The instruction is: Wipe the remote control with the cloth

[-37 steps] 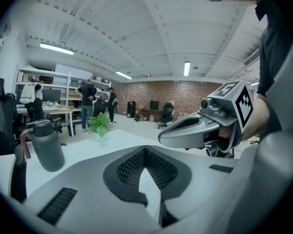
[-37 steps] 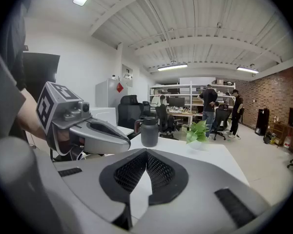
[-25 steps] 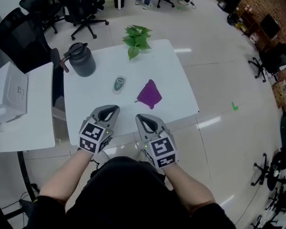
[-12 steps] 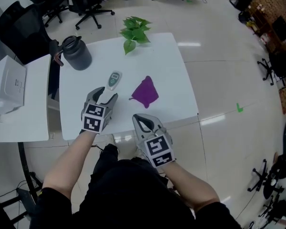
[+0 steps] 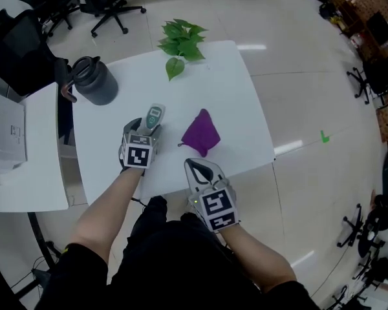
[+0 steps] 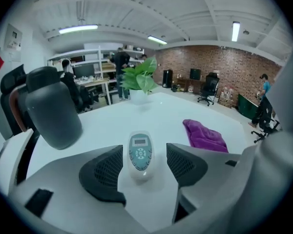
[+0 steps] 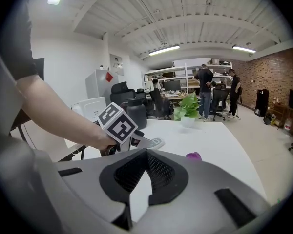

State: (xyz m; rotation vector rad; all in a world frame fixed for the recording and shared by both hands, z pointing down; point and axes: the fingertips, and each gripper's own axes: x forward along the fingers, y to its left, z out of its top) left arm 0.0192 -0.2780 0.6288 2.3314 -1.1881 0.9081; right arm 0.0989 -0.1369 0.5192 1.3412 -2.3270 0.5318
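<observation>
Fingers (image 6: 106, 172) of my left gripper (image 6: 144, 161) are spreading apart. The remote (image 6: 139, 152) lies flat on the counter (image 6: 102, 126) in the gap between them, buttons up and its small screen toward 12 o'clock. Neither pad presses on it; I can see a sliver of bare counter on each side, narrower on the left. In the head view, this gripper (image 5: 146, 132) sits low over the counter, and the remote (image 5: 155, 115) sticks out past its tips toward 12 o'clock.

My right gripper (image 7: 145, 175) has its fingers (image 7: 129, 172) pressed together with nothing between them. In the head view it (image 5: 199, 168) hovers at the near edge of the counter (image 5: 226, 82), at about 5 o'clock from the left gripper. It touches nothing that I can make out.

The purple cloth (image 5: 202, 133) lies bunched on the counter at roughly 4 o'clock from the remote, near it but apart. It is at 12 o'clock from the right gripper. In the left gripper view, the cloth (image 6: 205, 135) shows at about 2 o'clock from the remote, clear of the fingers.

A dark grey jug (image 5: 94, 81) stands upright at 10 o'clock from the remote, well apart from it. A leafy green plant (image 5: 180, 39) sits at the far edge of the counter, at about 1 o'clock.
</observation>
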